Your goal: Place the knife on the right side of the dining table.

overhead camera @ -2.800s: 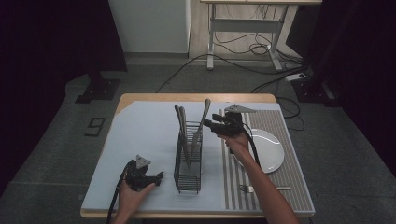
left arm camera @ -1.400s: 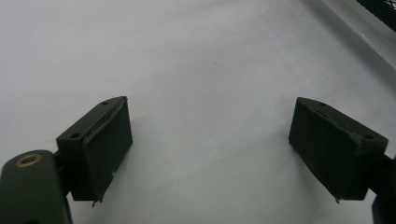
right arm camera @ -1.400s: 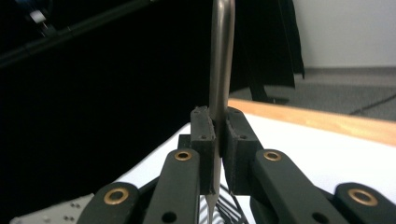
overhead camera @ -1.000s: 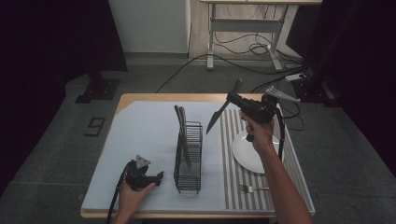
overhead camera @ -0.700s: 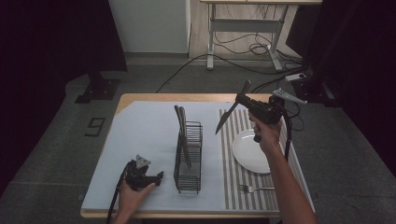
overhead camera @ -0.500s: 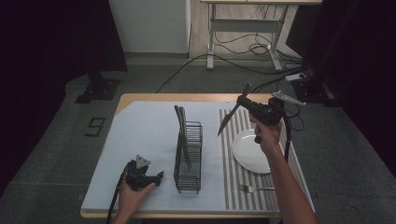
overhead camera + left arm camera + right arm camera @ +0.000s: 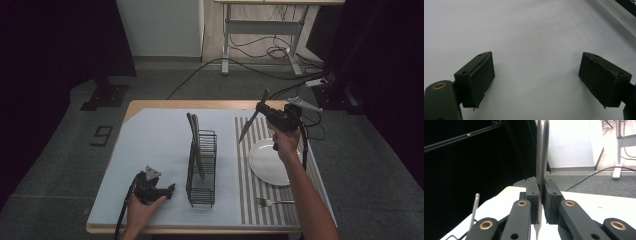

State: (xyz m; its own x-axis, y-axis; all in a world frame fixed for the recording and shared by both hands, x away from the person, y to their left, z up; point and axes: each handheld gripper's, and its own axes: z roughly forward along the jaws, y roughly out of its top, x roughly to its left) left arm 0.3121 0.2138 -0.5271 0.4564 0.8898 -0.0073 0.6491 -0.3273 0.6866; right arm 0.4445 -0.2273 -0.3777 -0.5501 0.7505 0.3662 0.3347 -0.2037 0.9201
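Table [image 7: 165, 107] with pale mat [image 7: 160, 145], dark room

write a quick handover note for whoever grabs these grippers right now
Right gripper: shut on a knife, held in the air above the striped mat, beside the plate, blade slanting down.
Left gripper: open and holding nothing, resting on the table left of the wire rack.
Done: knife is out of the rack; a fork lies on the mat near the plate.
Left: two pieces of cutlery stand in the rack. Probably set the knife down by the plate, then fetch the rest.
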